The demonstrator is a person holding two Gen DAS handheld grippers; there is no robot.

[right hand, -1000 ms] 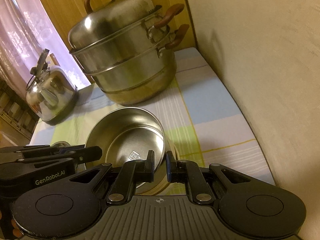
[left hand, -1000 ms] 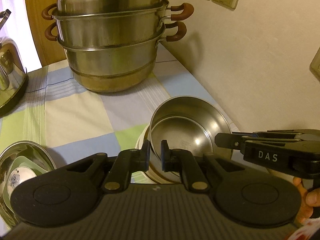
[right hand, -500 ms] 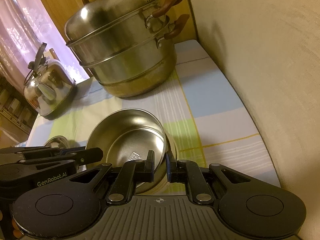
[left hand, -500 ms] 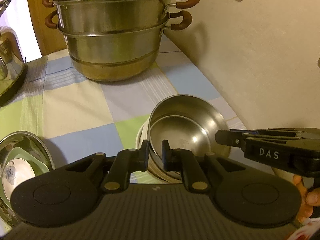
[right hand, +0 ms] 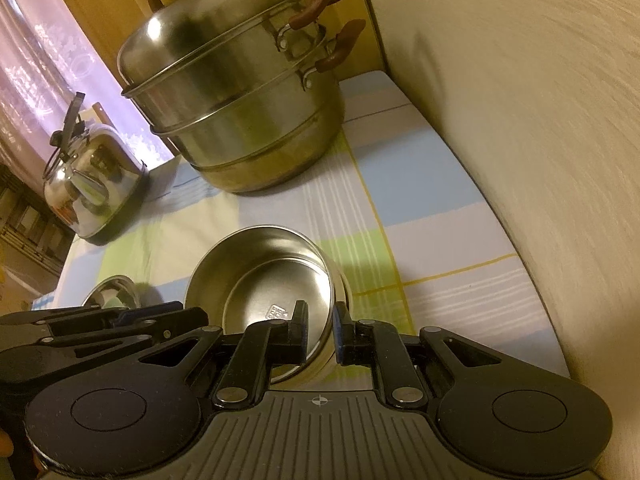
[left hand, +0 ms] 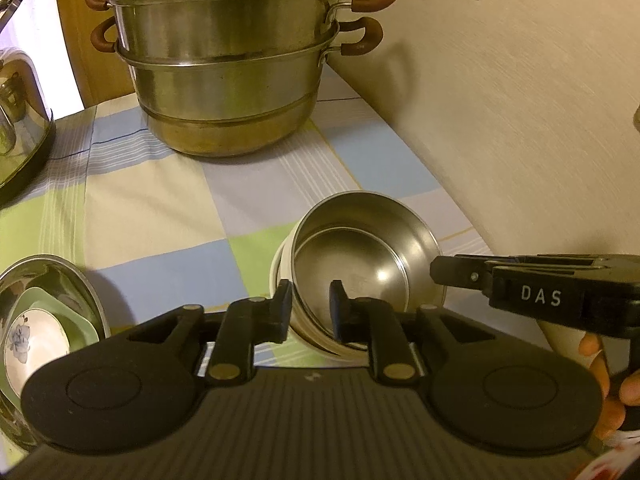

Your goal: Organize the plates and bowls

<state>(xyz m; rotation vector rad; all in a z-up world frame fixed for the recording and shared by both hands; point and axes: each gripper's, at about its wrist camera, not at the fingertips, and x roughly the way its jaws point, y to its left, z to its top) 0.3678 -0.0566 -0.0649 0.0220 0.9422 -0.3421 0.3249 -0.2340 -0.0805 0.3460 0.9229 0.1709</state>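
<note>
Both grippers tilt steeply down over the steel bowl (left hand: pixel 362 264), one at each side of its near rim. Seen from the left wrist, the left gripper (left hand: pixel 310 306) straddles the bowl's near-left wall: one finger outside, one inside, the jaws a narrow gap apart and opening, with visible space between the pads and the metal. From the right wrist, the right gripper (right hand: pixel 320 322) straddles the near-right wall the same way; its jaws are also opening, barely apart, and whether the pads still press the rim cannot be told. The right gripper's body reaches in from the right of the left view, with a hand (left hand: pixel 608 376) wrapped below it.

The bowl sits nested in a white bowl (left hand: pixel 280 264) on the checked cloth (left hand: pixel 160 216), close to the wall (left hand: pixel 520 120). A second steel bowl (left hand: pixel 60 276) holding a green dish (left hand: pixel 78 320) and a flowered plate (left hand: pixel 28 344) lies well to the left. Behind stand a steamer pot (left hand: pixel 228 80) and a kettle (right hand: pixel 96 184).
</note>
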